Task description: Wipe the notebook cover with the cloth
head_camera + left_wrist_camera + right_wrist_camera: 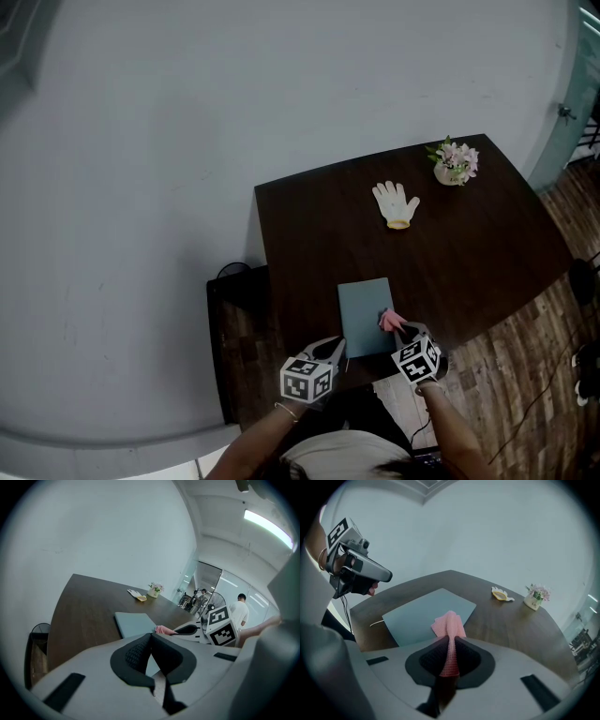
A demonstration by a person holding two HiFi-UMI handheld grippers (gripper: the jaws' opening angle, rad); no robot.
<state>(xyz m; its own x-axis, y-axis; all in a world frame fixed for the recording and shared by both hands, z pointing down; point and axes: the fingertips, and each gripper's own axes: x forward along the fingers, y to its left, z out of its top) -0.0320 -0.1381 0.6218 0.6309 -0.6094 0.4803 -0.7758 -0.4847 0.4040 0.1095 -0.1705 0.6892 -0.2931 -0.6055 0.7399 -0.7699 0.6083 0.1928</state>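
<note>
A grey-blue notebook [367,316] lies flat near the front edge of the dark wooden table [469,253]; the left gripper view shows the notebook [133,622] too, and so does the right gripper view [426,613]. My right gripper [401,328] is shut on a pink cloth [449,634], whose free end [389,320] hangs over the notebook's right edge. My left gripper [339,352] is shut with nothing in it, at the notebook's near left corner.
A white glove [396,203] lies at the table's middle back. A small pot of pink flowers [456,162] stands at the far right corner. A dark bin [39,632] sits on the floor left of the table. People stand far off in the left gripper view.
</note>
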